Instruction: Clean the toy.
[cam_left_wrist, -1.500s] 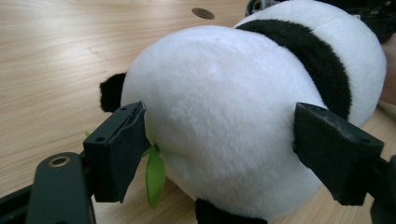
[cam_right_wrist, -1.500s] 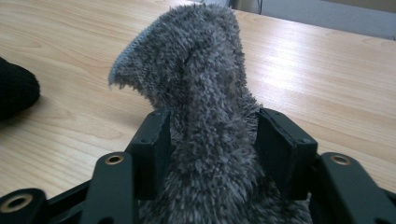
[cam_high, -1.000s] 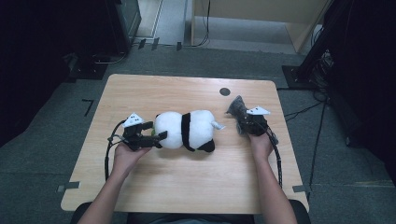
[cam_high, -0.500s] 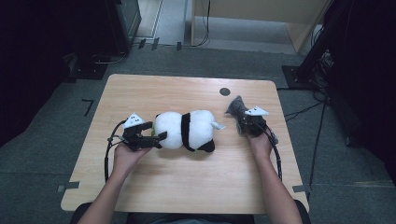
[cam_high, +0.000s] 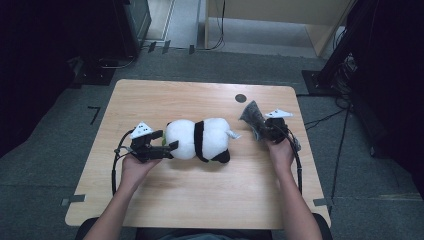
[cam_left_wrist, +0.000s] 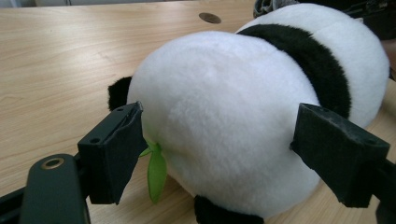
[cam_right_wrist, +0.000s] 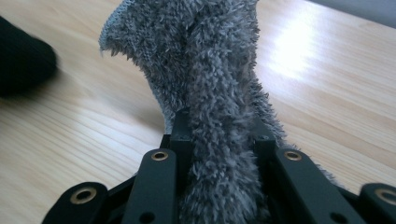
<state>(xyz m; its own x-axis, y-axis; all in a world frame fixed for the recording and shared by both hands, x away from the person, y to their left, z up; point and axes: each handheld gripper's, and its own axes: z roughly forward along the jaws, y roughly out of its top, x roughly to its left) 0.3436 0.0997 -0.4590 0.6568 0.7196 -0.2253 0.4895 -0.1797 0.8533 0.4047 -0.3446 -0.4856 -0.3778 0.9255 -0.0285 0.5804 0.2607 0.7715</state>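
Grey cloth (cam_right_wrist: 210, 93) pinched between right gripper (cam_right_wrist: 219, 140) fingers, just closing

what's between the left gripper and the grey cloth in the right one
The plush panda lies across that stretch of table, seen from the high view: left gripper at one end, grey cloth past the other.

A light wooden table (cam_high: 200, 200) with a small dark round hole (cam_high: 241, 98) near its far edge; grey floor with tape marks (cam_high: 94, 113), cables (cam_high: 220, 30), possibly dark equipment stands.

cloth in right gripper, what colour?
Grey, fuzzy cloth; the right gripper view shows it best.
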